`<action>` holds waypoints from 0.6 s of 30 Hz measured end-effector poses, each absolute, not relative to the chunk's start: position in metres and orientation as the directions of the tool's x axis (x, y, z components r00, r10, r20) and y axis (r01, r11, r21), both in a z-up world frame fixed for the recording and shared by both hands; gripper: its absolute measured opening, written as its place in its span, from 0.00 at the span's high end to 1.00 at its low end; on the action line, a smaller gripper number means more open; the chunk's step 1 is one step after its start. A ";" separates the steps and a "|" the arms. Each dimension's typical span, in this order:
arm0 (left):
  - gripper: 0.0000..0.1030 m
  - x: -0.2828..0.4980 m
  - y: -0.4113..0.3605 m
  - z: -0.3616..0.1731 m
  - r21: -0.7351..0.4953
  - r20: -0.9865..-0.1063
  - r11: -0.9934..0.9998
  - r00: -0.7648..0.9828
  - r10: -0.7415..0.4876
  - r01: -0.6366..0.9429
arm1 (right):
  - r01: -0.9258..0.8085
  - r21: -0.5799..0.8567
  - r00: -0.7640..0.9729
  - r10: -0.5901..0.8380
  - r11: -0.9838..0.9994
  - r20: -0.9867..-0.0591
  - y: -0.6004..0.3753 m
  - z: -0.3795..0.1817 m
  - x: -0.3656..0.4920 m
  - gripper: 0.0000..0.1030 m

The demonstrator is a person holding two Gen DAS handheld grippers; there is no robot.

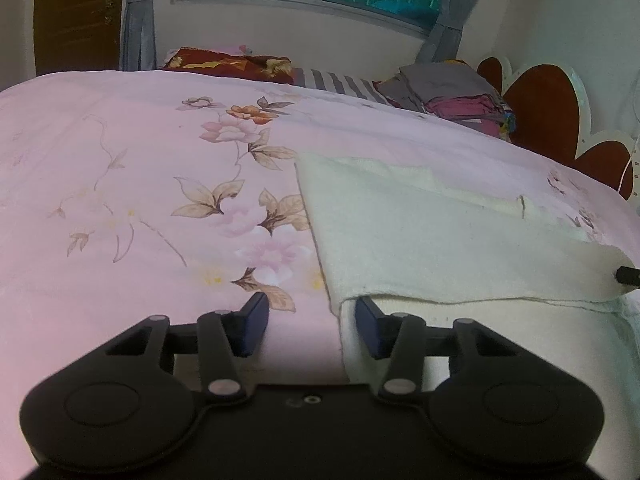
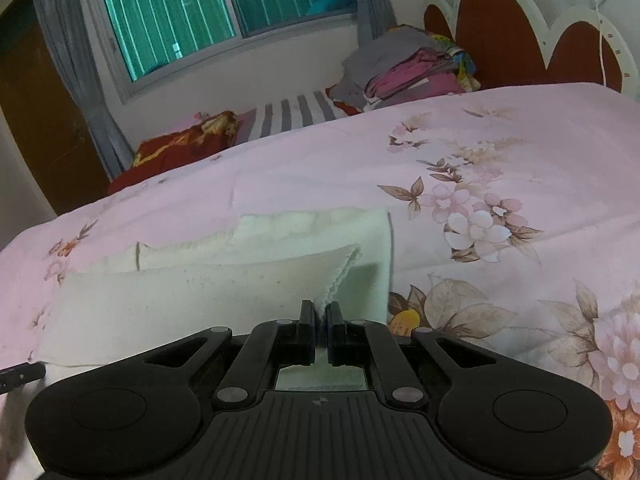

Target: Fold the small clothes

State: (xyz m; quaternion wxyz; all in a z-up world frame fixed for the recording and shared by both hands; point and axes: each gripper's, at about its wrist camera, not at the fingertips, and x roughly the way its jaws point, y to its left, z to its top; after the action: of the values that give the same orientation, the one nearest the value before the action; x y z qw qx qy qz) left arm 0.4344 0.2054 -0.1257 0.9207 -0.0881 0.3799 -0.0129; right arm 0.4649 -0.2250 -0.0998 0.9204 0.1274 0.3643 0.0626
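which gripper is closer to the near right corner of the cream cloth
Right. The right gripper is shut on that corner of the cream cloth; the left gripper is open at the cloth's near left corner.

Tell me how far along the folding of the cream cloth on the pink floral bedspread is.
Early to midway. Done: the cream knitted cloth lies on the pink floral bedspread with one layer already doubled over. In hand: the right gripper is shut on a corner, lifting it; the left gripper is open, straddling the cloth's near left edge, not yet gripping. Left: grip that side, finish the fold, flatten.
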 end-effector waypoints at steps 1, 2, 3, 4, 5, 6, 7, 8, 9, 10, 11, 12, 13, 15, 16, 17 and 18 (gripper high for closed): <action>0.54 0.435 0.205 -0.126 -0.171 -0.698 0.984 0.710 -0.091 -0.042 | -0.019 0.281 0.726 0.206 0.960 -0.656 -0.225 -0.098 0.467 0.96; 0.54 0.435 0.205 -0.125 -0.169 -0.699 0.985 0.709 -0.090 -0.041 | -0.017 0.283 0.725 0.207 0.959 -0.657 -0.226 -0.097 0.468 0.96; 0.54 0.435 0.205 -0.125 -0.167 -0.700 0.985 0.708 -0.089 -0.041 | -0.020 0.282 0.727 0.207 0.959 -0.654 -0.227 -0.097 0.467 0.96; 0.54 0.436 0.205 -0.125 -0.164 -0.702 0.986 0.707 -0.088 -0.041 | -0.023 0.279 0.724 0.208 0.960 -0.657 -0.227 -0.097 0.467 0.96; 0.54 0.436 0.204 -0.125 -0.161 -0.703 0.986 0.706 -0.086 -0.040 | -0.021 0.274 0.717 0.205 0.961 -0.666 -0.228 -0.098 0.470 0.96; 0.54 0.437 0.203 -0.125 -0.156 -0.705 0.987 0.704 -0.085 -0.037 | -0.015 0.273 0.711 0.202 0.962 -0.673 -0.228 -0.101 0.472 0.96; 0.54 0.437 0.203 -0.125 -0.154 -0.707 0.987 0.702 -0.085 -0.035 | -0.011 0.277 0.704 0.203 0.961 -0.680 -0.229 -0.104 0.472 0.96; 0.54 0.438 0.203 -0.125 -0.153 -0.709 0.988 0.700 -0.086 -0.034 | -0.004 0.276 0.690 0.203 0.961 -0.695 -0.229 -0.107 0.474 0.96; 0.54 0.438 0.203 -0.125 -0.151 -0.709 0.988 0.699 -0.086 -0.031 | 0.002 0.273 0.677 0.200 0.962 -0.708 -0.228 -0.111 0.475 0.96; 0.54 0.438 0.203 -0.125 -0.149 -0.710 0.988 0.699 -0.087 -0.029 | 0.000 0.264 0.669 0.196 0.964 -0.717 -0.227 -0.113 0.475 0.96; 0.54 0.438 0.203 -0.125 -0.146 -0.711 0.989 0.697 -0.087 -0.025 | -0.001 0.249 0.660 0.188 0.968 -0.727 -0.225 -0.116 0.475 0.96; 0.54 0.439 0.203 -0.125 -0.142 -0.713 0.990 0.696 -0.088 -0.020 | -0.003 0.243 0.657 0.185 0.970 -0.731 -0.224 -0.117 0.474 0.96; 0.55 0.439 0.203 -0.125 -0.138 -0.716 0.990 0.692 -0.091 -0.012 | -0.003 0.241 0.657 0.183 0.970 -0.731 -0.224 -0.118 0.474 0.96; 0.54 0.437 0.204 -0.117 -0.154 -0.719 0.988 0.688 -0.102 -0.014 | -0.005 0.238 0.659 0.182 0.971 -0.730 -0.225 -0.117 0.474 0.95; 0.47 0.432 0.206 -0.109 -0.178 -0.693 0.984 0.712 -0.114 -0.016 | -0.001 0.228 0.669 0.170 0.974 -0.724 -0.225 -0.115 0.473 0.95; 0.32 0.424 0.203 -0.098 -0.201 -0.643 0.980 0.755 -0.130 -0.002 | 0.012 0.207 0.684 0.143 0.978 -0.716 -0.225 -0.110 0.471 0.93; 0.28 0.420 0.198 -0.090 -0.204 -0.606 0.979 0.784 -0.137 0.013 | 0.029 0.176 0.704 0.105 0.984 -0.703 -0.224 -0.104 0.467 0.72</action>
State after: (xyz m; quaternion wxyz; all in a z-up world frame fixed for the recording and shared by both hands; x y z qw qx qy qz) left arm 0.4196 0.1980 -0.0903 0.9396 -0.0948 0.3265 -0.0397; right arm 0.4675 -0.2239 -0.1044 0.9189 0.0870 0.3842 0.0207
